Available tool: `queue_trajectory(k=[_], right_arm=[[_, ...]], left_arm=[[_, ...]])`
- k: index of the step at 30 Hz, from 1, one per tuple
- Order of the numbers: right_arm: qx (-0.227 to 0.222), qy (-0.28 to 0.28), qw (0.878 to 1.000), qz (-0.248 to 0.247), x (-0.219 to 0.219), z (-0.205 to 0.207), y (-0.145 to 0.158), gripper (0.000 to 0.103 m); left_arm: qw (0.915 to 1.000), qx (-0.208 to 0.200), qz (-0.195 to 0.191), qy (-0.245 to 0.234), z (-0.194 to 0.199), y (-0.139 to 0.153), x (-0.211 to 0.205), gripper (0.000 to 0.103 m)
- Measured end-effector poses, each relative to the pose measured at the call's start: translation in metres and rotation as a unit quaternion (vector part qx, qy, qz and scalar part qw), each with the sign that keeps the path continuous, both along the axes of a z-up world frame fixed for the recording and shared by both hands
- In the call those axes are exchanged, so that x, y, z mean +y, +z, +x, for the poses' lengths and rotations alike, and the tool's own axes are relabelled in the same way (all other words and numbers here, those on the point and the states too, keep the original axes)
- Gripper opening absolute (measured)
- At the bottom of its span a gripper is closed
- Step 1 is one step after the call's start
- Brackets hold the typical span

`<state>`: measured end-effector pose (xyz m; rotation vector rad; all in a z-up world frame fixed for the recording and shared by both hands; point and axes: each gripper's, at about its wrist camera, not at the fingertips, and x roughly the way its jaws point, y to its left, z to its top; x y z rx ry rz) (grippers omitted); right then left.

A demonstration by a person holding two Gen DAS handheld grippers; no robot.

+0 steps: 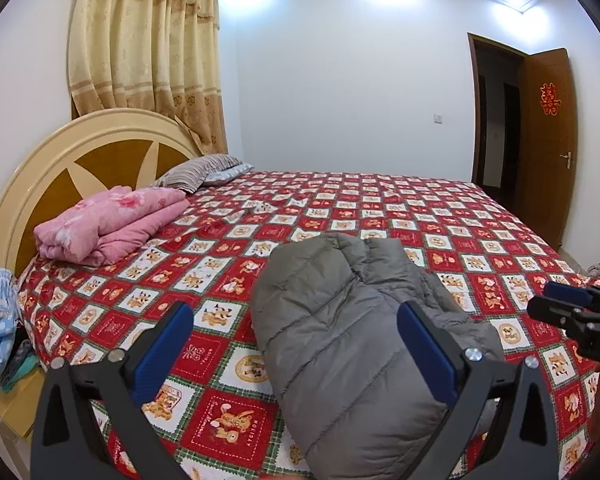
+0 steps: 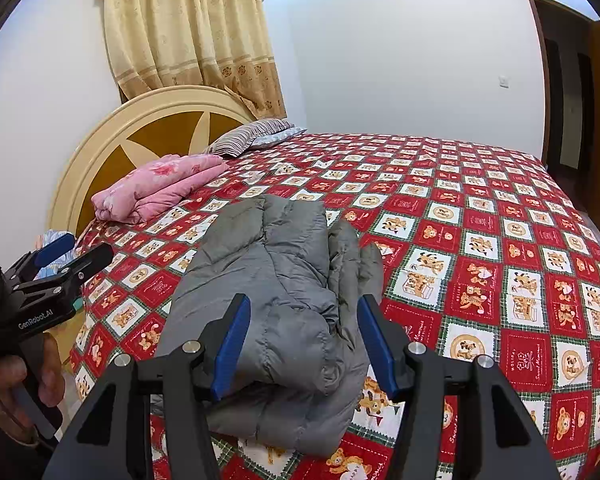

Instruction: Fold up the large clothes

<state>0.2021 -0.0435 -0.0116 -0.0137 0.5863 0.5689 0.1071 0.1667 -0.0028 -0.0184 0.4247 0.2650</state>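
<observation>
Puffy grey quilted jacket (image 2: 276, 300) is seen lying folded into a thick bundle on the bed with the red and white bear-patterned cover (image 2: 480, 240). The bundle is right in front of both hand-held grippers, near the bed edge closest to them.

The right hand-held gripper (image 2: 304, 344) is held over the near end of the jacket. Its two blue pads (image 2: 232, 348) are spread apart, one on each side of the bundle, and the cloth is not squeezed by them, so nothing is gripped.

The left hand-held gripper (image 1: 296, 344) is opened wide too. Its left pad is over the bed cover and its right pad is over the jacket. Nothing is pinched by it. In the right wrist view, it is seen off to the left, held by a hand (image 2: 28, 380).

Farther away, to the left of the grippers, a folded pink flowered blanket (image 1: 108, 224) is laid by the round cream and brown headboard (image 1: 60, 160). A striped pillow (image 1: 200, 170) is behind it. Yellow curtains (image 1: 148, 48) are hung above. A brown wooden door (image 1: 546, 140) is open, far to the right.
</observation>
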Motion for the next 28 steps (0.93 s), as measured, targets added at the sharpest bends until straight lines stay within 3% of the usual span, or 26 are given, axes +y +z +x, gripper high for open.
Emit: queue_trajectory(k=[17,28], right_arm=[[-0.007,0.004,1.000,-0.004,-0.002,-0.002,0.001,0.056],[-0.005,0.009,1.000,-0.010,0.002,-0.006,-0.002,0.057]], left_arm=[[1.0000,0.007,0.001,0.001,0.003,0.000,-0.005,0.103],[0.9998,0.002,0.021,0.000,0.002,-0.004,-0.011,0.103]])
